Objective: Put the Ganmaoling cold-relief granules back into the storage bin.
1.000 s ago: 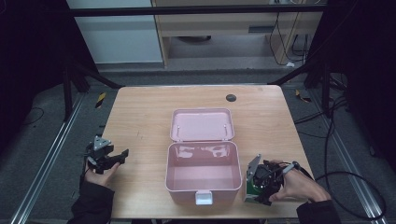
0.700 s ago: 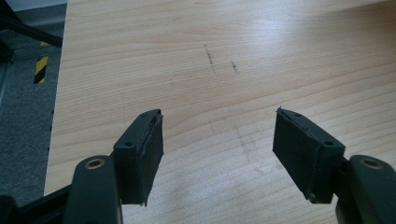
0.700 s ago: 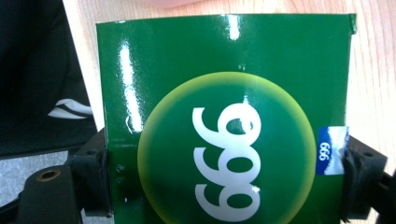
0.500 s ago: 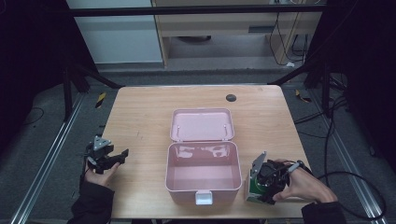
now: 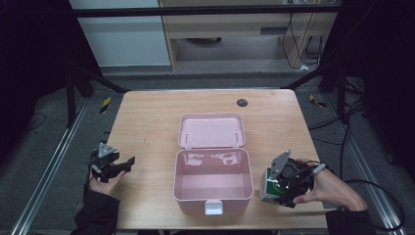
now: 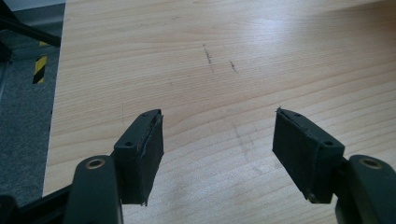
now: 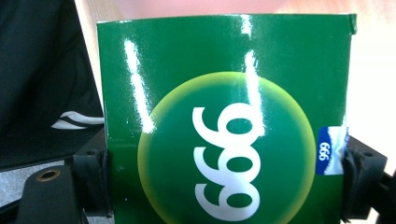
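Right now the green box (image 7: pixel 224 126) sits between the jaws of the right gripper (image 5: pixel 286 183), which squeeze it on both sides. In the high view it is at the near right of the bench (image 5: pixel 147 117), just beside the open pink case (image 5: pixel 213 169). The left gripper (image 6: pixel 217 144) has wide, empty jaws over bare wood.

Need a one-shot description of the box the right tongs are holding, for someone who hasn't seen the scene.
Start at the open pink case in the middle of the wooden table. Just off its near right corner, the right tongs are clamped on a small carton. It is the one glossy green item here, with a yellow-green circle printed with white 999.
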Action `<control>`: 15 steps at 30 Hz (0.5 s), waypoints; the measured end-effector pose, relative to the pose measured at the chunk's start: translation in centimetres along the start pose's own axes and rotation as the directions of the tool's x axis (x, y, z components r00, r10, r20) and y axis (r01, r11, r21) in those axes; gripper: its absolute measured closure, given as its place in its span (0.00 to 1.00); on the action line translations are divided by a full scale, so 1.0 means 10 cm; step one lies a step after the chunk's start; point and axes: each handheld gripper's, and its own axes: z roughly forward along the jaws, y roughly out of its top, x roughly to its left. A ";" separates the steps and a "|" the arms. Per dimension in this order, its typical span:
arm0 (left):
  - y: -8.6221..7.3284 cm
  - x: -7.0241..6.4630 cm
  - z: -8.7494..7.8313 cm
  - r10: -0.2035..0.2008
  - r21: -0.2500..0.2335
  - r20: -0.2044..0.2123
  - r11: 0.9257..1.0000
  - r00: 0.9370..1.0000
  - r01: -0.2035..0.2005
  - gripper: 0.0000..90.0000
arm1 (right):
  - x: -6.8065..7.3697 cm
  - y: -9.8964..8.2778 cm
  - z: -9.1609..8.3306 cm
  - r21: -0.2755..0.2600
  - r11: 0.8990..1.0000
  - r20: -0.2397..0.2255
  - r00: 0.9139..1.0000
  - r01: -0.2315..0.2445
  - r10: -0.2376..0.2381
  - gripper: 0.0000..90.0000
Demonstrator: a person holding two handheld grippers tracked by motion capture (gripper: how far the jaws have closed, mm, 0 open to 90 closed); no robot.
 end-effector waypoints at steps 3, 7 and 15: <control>0.00 0.00 0.00 0.000 0.003 0.001 1.000 1.000 0.000 0.37 | -0.02 0.02 -0.11 -0.007 1.000 0.016 1.000 0.008 -0.008 0.18; 0.00 0.00 0.00 0.002 0.002 0.001 1.000 1.000 -0.002 0.37 | -0.03 0.04 -0.17 -0.014 1.000 0.024 1.000 0.008 -0.008 0.18; 0.00 0.00 0.00 0.001 0.002 0.002 1.000 1.000 -0.001 0.37 | -0.08 0.10 -0.38 -0.022 1.000 0.044 0.999 0.009 -0.008 0.18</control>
